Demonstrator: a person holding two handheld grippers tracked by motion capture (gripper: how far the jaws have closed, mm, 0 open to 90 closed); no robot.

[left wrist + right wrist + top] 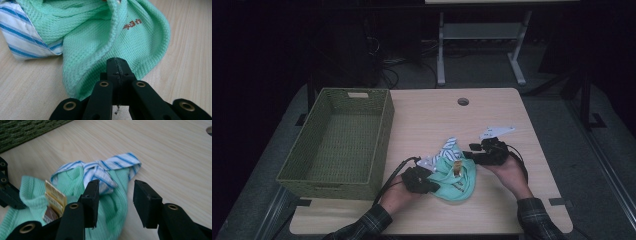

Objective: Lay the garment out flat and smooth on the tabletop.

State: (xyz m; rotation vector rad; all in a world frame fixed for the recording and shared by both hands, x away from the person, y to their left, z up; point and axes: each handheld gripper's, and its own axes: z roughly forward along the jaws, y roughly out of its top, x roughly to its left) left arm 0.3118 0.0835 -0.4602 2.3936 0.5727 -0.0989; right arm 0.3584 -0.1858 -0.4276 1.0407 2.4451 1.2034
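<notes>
A mint-green knit garment (459, 181) with a blue-and-white striped collar (451, 146) lies bunched on the wooden table, a yellow tag (457, 167) sticking up from it. My left gripper (436, 187) sits at the garment's near-left edge. In the left gripper view its jaws (117, 63) are shut, pinching the green fabric (100, 32). My right gripper (468, 155) is at the garment's right side. In the right gripper view it (117, 202) stands open, the green fabric (112, 207) and striped collar (110, 167) below and between the pads without contact.
A green woven basket (382, 145) stands empty on the table's left side, close to the left hand. A round cable hole (463, 101) sits near the table's far edge. Bare tabletop lies to the right of and behind the garment.
</notes>
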